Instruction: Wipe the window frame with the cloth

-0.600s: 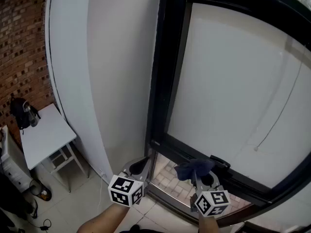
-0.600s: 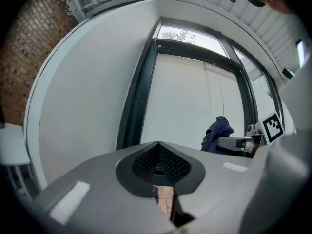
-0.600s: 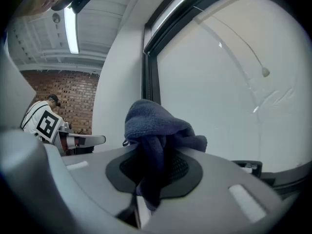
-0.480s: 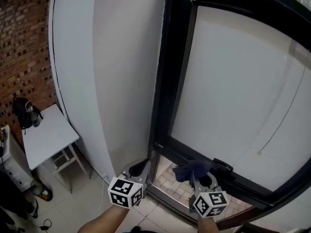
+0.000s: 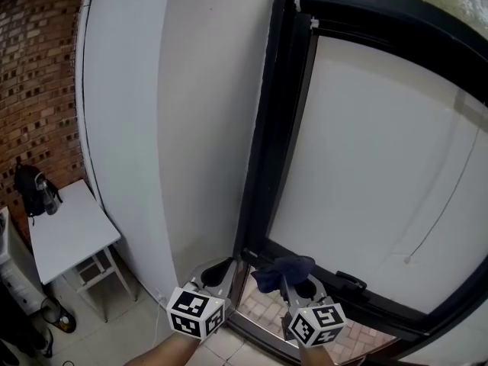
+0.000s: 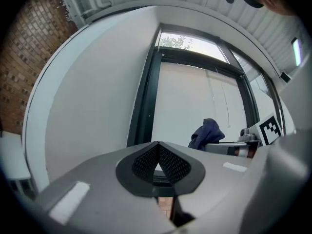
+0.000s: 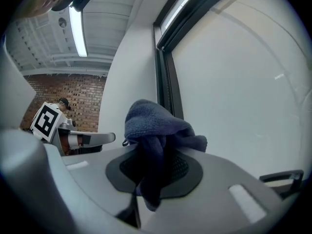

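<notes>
Pinching a bunched dark-blue cloth between the jaws of the right gripper, most of it heaped above the tips and a tail hanging down between them. Held low, close before the bottom corner of the black window frame; touching or not, hard to tell. Pressed together on nothing at the left gripper, just beside the right one.

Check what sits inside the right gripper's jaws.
A bunched dark blue cloth is clamped in the right gripper, spilling over the top. It hides where the jaws meet, so anything deeper cannot be seen.
</notes>
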Motion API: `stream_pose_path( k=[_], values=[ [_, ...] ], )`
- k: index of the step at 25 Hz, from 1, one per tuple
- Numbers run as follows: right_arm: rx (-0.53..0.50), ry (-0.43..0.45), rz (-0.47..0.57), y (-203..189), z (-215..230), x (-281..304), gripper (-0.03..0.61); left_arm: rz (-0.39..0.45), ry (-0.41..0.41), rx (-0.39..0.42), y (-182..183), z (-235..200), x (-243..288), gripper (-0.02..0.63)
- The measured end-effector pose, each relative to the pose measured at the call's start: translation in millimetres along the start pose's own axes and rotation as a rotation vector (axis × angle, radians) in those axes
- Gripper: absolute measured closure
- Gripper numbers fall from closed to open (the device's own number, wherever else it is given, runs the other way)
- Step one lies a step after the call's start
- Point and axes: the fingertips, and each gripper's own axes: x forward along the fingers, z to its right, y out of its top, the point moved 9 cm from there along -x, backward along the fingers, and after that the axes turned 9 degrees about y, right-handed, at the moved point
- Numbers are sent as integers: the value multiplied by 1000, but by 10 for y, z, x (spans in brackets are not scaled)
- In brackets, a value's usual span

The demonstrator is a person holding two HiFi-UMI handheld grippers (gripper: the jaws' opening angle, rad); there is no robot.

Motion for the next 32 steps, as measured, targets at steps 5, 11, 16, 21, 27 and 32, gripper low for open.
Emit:
stream_pose_path(
  k=[5,11,16,21,27,32],
  values=[
    [-27,5,33,247,-27,274,518,58,-26,30,396,-88,179,621],
    [-86,-18,99,764,-18,460,518,125,-67,27,844,-191,349,621],
    [-149,-39,149,1276,-12,527,518,165,-140,51,1181,-96,440,621],
    [-185,-34,179,1629,62,613,518,226,-139,57,1540,-62,615,621],
    [-242,-6,216,2062,194,726,518,304,-122,45,2006,4,809,621],
    [-321,28,269,2533,255,817,518,370,-105,54,2370,75,964,621]
  ],
)
